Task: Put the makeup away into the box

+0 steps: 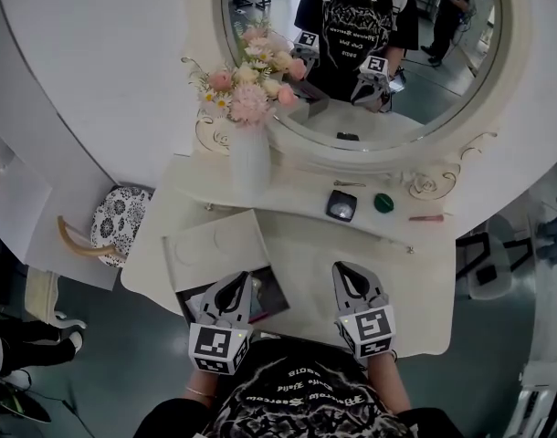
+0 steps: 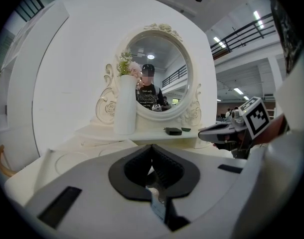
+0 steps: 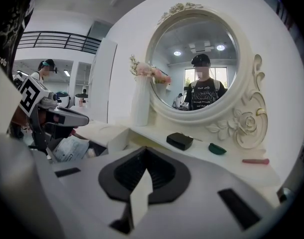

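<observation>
On the vanity shelf lie a black compact (image 1: pixel 341 205) (image 3: pixel 180 140), a green round piece (image 1: pixel 383 203) (image 3: pixel 217 148) and a pink stick (image 1: pixel 426 218) (image 3: pixel 255 161). The white box (image 1: pixel 269 292) stands open at the front left of the tabletop, its lid (image 1: pixel 215 245) folded back, with small items and a printed packet inside. My left gripper (image 1: pixel 235 281) (image 2: pixel 152 147) hovers over the box, jaws shut with nothing between them. My right gripper (image 1: pixel 349 270) (image 3: pixel 144 149) hangs over the front right of the tabletop, well short of the shelf, also shut and holding nothing.
A white vase (image 1: pixel 250 158) of pink flowers stands on the shelf's left, before the round mirror (image 1: pixel 370 53). A thin hairpin (image 1: pixel 349 184) lies behind the compact. A patterned stool (image 1: pixel 114 222) sits left of the table.
</observation>
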Demonstrator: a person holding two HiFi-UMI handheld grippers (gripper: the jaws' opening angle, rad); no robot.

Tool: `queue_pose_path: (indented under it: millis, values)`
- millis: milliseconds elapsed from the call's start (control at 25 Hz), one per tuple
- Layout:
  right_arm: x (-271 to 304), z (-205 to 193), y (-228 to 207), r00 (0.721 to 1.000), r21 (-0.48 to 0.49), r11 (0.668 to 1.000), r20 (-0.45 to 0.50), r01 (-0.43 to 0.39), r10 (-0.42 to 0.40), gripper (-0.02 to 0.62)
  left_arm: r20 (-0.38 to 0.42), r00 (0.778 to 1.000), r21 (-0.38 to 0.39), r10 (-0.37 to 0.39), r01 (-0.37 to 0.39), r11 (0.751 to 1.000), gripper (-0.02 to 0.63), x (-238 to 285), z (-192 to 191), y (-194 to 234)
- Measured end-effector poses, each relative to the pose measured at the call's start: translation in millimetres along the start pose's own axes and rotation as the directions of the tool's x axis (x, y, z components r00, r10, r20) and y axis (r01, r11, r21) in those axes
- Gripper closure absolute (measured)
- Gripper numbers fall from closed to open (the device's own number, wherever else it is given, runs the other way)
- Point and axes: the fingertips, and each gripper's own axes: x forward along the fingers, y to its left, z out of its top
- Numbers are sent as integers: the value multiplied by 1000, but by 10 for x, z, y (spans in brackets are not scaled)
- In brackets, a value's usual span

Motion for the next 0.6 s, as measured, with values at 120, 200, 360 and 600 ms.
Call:
queue_pose_path:
  millis: [120,200,360,600]
  values:
    - [14,-3,-15,1000,-3,1000,-4,9,-9,586,0,1000,1,-1,1,1000,591,19,-4,16]
    - [19,2,-17,1000,-1,1000,-3,12,-12,586,-4,1000,-2,3,-3,1000,591,23,-14,31]
    - [36,-13,-29,1000,1,1000,-8,15,-15,586,-3,1000,-9,8,-8,1000,591,30,-19,55]
    - [67,-25,-21,1000,-12,1000,-13,9,-9,586,-3,1000,-9,5,-5,1000,591,46,-30,62]
